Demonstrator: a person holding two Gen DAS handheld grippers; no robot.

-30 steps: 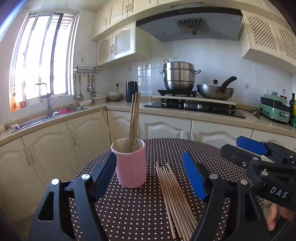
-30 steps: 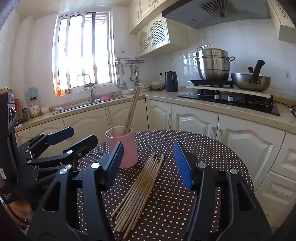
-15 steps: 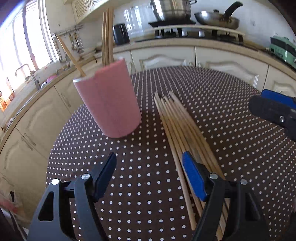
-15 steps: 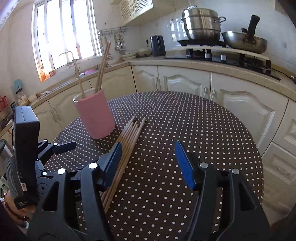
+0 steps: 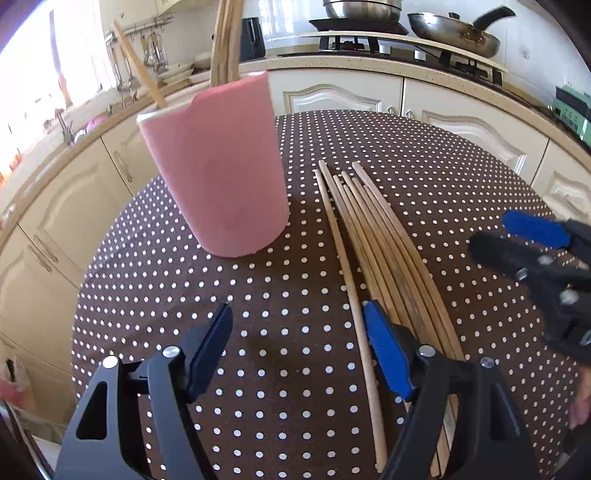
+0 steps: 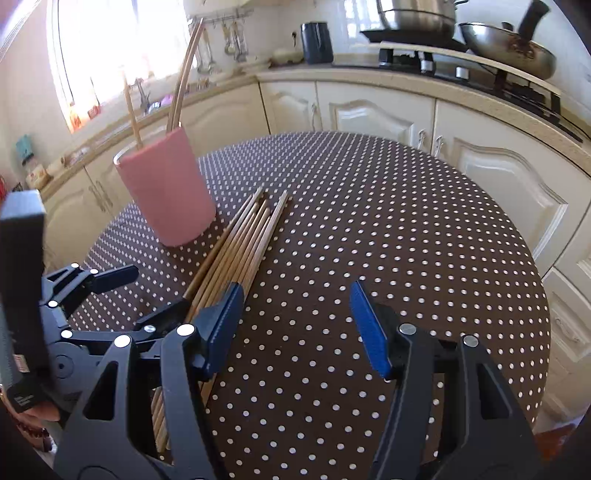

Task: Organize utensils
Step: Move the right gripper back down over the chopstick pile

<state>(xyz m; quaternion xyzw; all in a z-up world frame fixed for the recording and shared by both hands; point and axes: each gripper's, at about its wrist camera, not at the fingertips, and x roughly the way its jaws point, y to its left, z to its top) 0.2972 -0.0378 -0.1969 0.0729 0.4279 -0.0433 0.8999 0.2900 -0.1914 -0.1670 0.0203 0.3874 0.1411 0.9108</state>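
A pink cup [image 5: 218,173] [image 6: 166,192] stands on the round brown dotted table [image 5: 443,166] and holds a few upright chopsticks [image 5: 225,40]. Just right of it lies a bundle of several wooden chopsticks [image 5: 384,236] [image 6: 243,243]. My left gripper [image 5: 299,347] is open low over the table. The bundle's leftmost stick runs between its jaws beside the right pad, and the other sticks pass under that finger. My right gripper [image 6: 297,325] is open over bare cloth right of the bundle, which passes under its left finger. Each gripper shows in the other's view [image 5: 506,236] [image 6: 155,291].
Cream kitchen cabinets [image 6: 388,114] curve around behind the table. A stove with a steel pot and a pan [image 5: 450,33] sits on the counter, a black kettle [image 6: 316,37] beside it, and a sink under the window at left. A person's hand holds the left gripper [image 6: 40,410].
Both grippers have tipped downward and sunk toward the table, closing in on the chopstick bundle. The cup and chopsticks have stayed put. Both stay open.
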